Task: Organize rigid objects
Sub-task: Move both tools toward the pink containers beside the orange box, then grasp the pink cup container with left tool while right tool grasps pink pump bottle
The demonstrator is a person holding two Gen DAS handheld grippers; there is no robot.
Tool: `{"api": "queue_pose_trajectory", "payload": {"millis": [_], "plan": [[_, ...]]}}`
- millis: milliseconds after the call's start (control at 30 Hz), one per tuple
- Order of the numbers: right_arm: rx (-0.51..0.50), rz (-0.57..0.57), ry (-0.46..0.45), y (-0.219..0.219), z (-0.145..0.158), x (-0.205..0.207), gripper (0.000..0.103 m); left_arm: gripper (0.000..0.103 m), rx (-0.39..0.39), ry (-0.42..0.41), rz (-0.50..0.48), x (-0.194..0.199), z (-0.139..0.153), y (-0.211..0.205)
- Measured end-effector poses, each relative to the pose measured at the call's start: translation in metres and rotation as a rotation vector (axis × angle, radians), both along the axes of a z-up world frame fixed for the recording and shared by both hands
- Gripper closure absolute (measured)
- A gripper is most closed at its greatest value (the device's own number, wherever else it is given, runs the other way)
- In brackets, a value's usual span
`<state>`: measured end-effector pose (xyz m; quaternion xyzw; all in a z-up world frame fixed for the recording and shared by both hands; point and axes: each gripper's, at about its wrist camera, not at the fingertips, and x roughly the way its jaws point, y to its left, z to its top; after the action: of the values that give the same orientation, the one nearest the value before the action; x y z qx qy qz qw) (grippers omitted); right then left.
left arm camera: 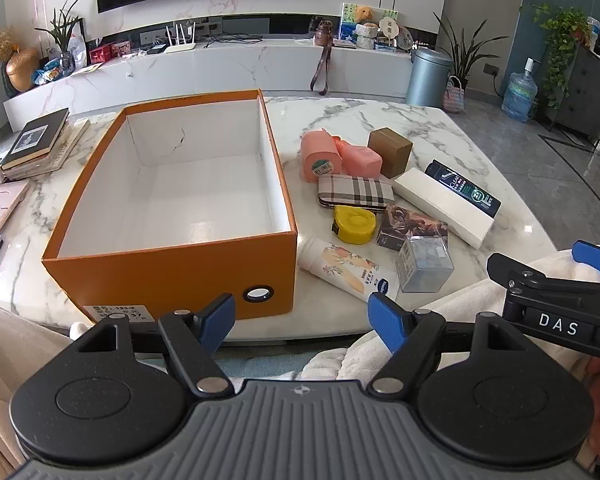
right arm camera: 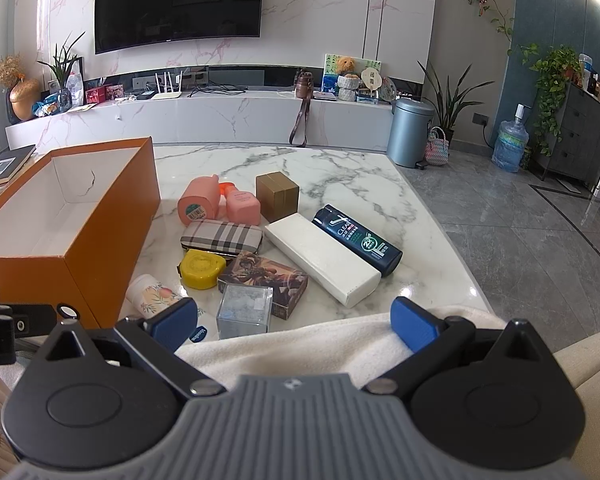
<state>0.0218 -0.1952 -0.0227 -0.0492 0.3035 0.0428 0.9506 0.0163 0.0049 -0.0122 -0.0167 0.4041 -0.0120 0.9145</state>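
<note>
Hiding part of the lotion tube (right arm camera: 150, 294), right gripper (right arm camera: 294, 322) fingers spread, empty, left gripper (left arm camera: 302, 320) likewise

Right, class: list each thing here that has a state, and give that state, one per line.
orange box: open, nothing inside
left gripper: jaws open, holding nothing
right gripper: jaws open, holding nothing
dark shampoo bottle: lying flat
pink bottle: lying on its side
plaid case: shut

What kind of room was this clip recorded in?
Most likely a home living room: a wall-mounted TV above a long marble media console, houseplants, and a marble table holding the clutter.
</note>
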Motion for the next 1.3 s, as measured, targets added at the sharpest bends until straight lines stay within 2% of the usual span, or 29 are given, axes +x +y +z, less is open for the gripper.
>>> {"api": "queue_pose_trajectory", "payload": {"millis": [333,400,600,833,900,967,1033,1133,1167,1200,1300], "plan": [[0.001,0.000,-0.001,0.000,0.000,0.000,0.001,0.019,-0.006,0.008,-0.011,0.001,-0.001,-0.001],[-0.002,0.000,0.001,0.000,0.000,0.000,0.001,0.024,-0.024,0.023,-0.037,0.003,-0.001,-0.003],[-0.038,0.008,0.020,0.004,0.000,0.002,0.001,0.024,-0.090,0.037,-0.139,0.010,0.006,-0.008],[0.021,0.044,0.052,-0.001,0.008,0.011,0.002,0.024,-0.134,-0.030,-0.221,0.031,0.024,-0.014],[0.046,0.042,0.067,-0.003,0.011,0.021,0.005,0.024,-0.119,-0.030,-0.229,0.044,0.027,-0.017],[0.053,0.038,0.079,-0.005,0.014,0.035,0.008,0.031,-0.083,-0.035,-0.246,0.058,0.028,-0.021],[0.054,0.041,0.091,-0.005,0.017,0.052,0.012,0.031,-0.069,-0.038,-0.257,0.074,0.029,-0.022],[0.078,0.080,0.124,-0.004,0.018,0.083,0.023,0.042,-0.146,0.041,-0.276,0.110,0.026,-0.016],[0.092,0.097,0.138,-0.003,0.017,0.095,0.029,0.043,-0.170,0.071,-0.269,0.125,0.024,-0.013],[0.100,0.113,0.151,0.000,0.015,0.108,0.031,0.043,-0.188,0.089,-0.263,0.140,0.023,-0.010],[0.127,0.137,0.189,0.007,0.009,0.151,0.044,0.044,-0.210,0.132,-0.245,0.182,0.018,-0.002]]}}
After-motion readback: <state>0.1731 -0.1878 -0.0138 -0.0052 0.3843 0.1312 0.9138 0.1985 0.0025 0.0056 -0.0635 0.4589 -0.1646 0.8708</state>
